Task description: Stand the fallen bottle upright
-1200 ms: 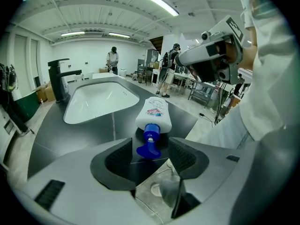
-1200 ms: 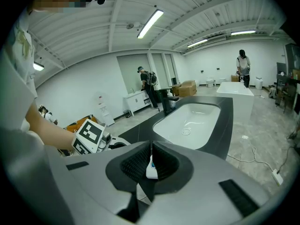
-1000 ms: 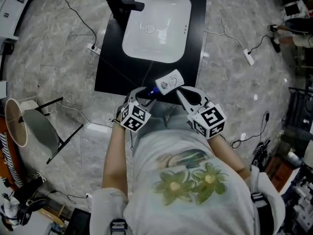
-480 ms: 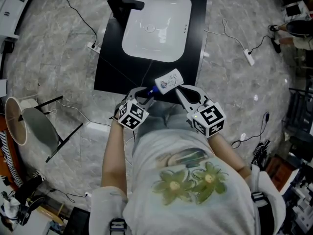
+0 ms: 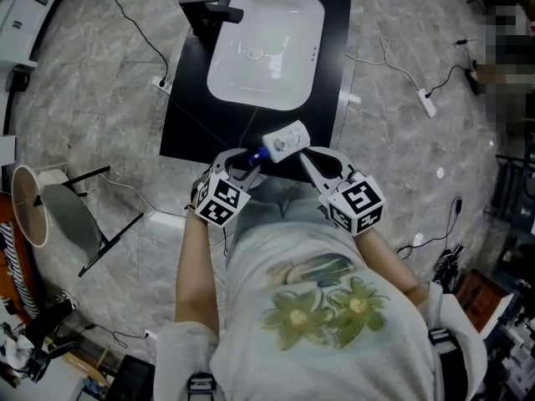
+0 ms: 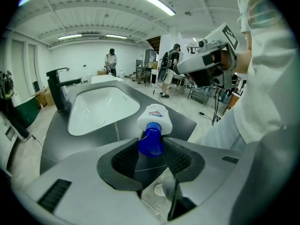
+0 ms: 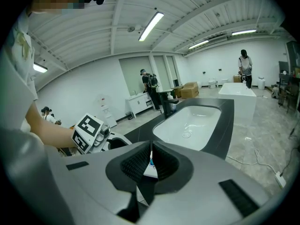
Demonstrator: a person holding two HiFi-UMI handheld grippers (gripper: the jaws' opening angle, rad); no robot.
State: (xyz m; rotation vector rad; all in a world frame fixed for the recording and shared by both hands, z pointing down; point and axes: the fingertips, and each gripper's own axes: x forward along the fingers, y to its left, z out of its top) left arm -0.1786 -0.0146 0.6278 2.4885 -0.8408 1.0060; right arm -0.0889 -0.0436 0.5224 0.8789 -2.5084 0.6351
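Observation:
A white bottle (image 5: 286,138) with a blue cap (image 5: 261,153) lies tilted over the near edge of the black counter (image 5: 191,111). My left gripper (image 5: 251,159) is shut on the cap; in the left gripper view the blue cap (image 6: 150,142) sits between the two pads of my left gripper (image 6: 151,149), with the white bottle (image 6: 155,117) pointing away. My right gripper (image 5: 306,154) is just right of the bottle's body, jaws together and empty. In the right gripper view only a sliver of the bottle (image 7: 151,167) shows behind my right gripper (image 7: 151,154).
A white basin (image 5: 263,44) is set into the counter, with a black faucet (image 5: 209,11) at its far left. Cables and a power strip (image 5: 426,100) lie on the marble floor. A folded stand (image 5: 71,220) is at the left. People stand far off in the room.
My left gripper has closed on the blue cap and lifted a little, and the bottle has shifted slightly toward the basin. The right gripper has stayed put.

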